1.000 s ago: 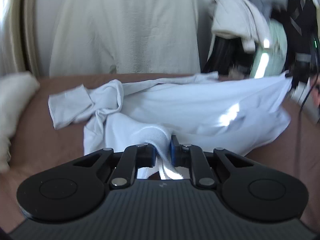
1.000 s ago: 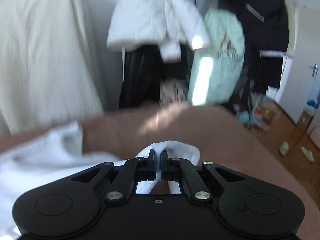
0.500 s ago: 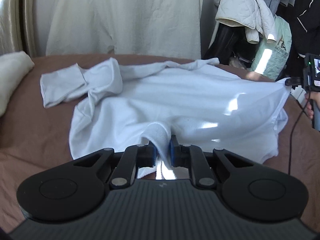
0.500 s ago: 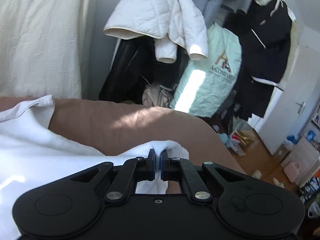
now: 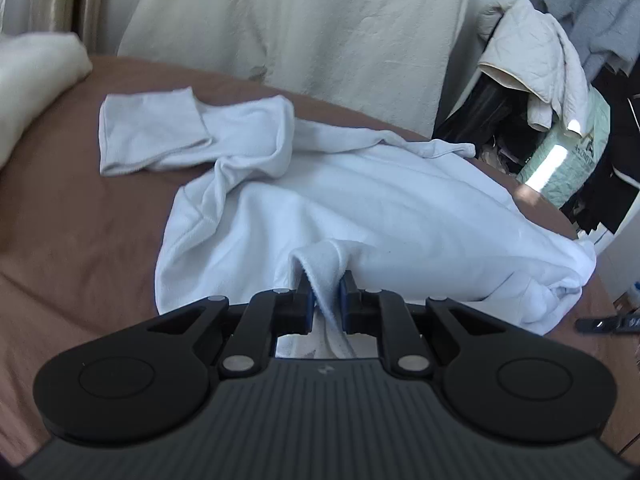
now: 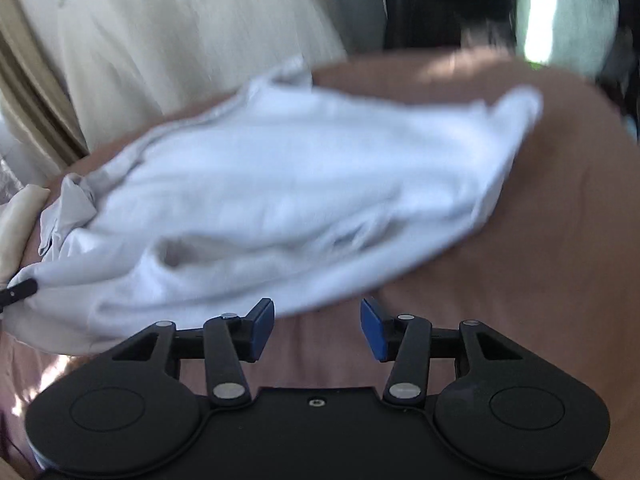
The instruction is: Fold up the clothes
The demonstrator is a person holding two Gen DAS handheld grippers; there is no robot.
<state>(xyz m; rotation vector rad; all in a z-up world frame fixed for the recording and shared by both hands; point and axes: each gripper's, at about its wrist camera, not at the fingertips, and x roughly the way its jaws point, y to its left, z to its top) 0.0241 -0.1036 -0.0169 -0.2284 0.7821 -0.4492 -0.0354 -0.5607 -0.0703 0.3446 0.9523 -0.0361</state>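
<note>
**Right gripper lets go, left keeps its pinch**

Half a second ago the right gripper [image 6: 317, 326] was clamped on a white fabric corner; now its jaws stand wide apart with nothing between them. The left gripper [image 5: 325, 300] stays clenched on a hem fold of the white garment [image 5: 360, 208]. The garment lies crumpled on the brown bed cover [image 5: 80, 220], one sleeve [image 5: 152, 136] flung out left. Likely the right side is laid down; the fold isn't finished. The right view is motion-blurred.

A bed [image 5: 80, 216] with a brown cover carries a rumpled white garment [image 5: 360, 208] and a cream pillow [image 5: 32, 80] at its edge.
</note>
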